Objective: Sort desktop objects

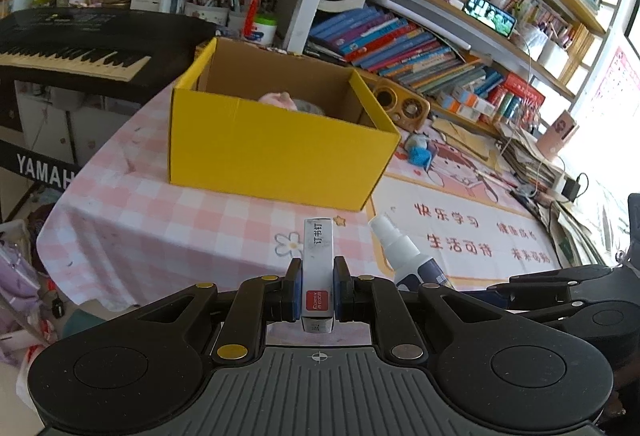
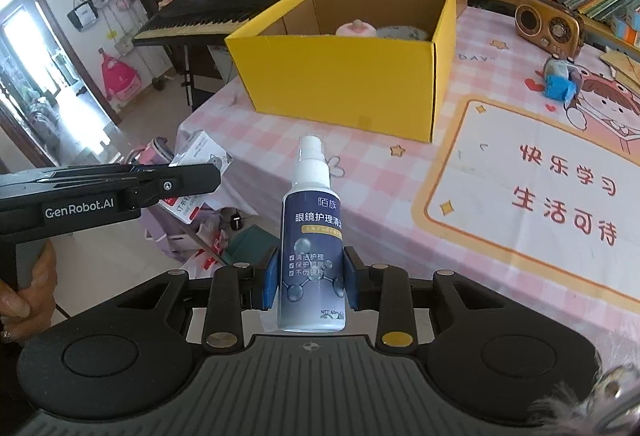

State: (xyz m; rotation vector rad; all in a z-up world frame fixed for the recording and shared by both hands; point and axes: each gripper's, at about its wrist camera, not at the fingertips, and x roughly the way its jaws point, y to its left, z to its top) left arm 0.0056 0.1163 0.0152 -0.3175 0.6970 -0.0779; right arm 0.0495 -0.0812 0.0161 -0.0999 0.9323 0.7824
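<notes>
Yellow box [image 1: 280,152] at the counter's far side already holds some items, while left gripper [image 1: 317,290] fingers pinch a staple box [image 1: 318,260] and right gripper [image 2: 311,278] fingers a spray bottle [image 2: 314,236], neither yet dropped in.

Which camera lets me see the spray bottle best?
The right wrist view. There the spray bottle stands in the middle, held between the right tool's pads, with nozzle and label in plain sight. The left wrist view shows the same bottle only off to the side, partly hidden behind the left tool's black frame.
</notes>
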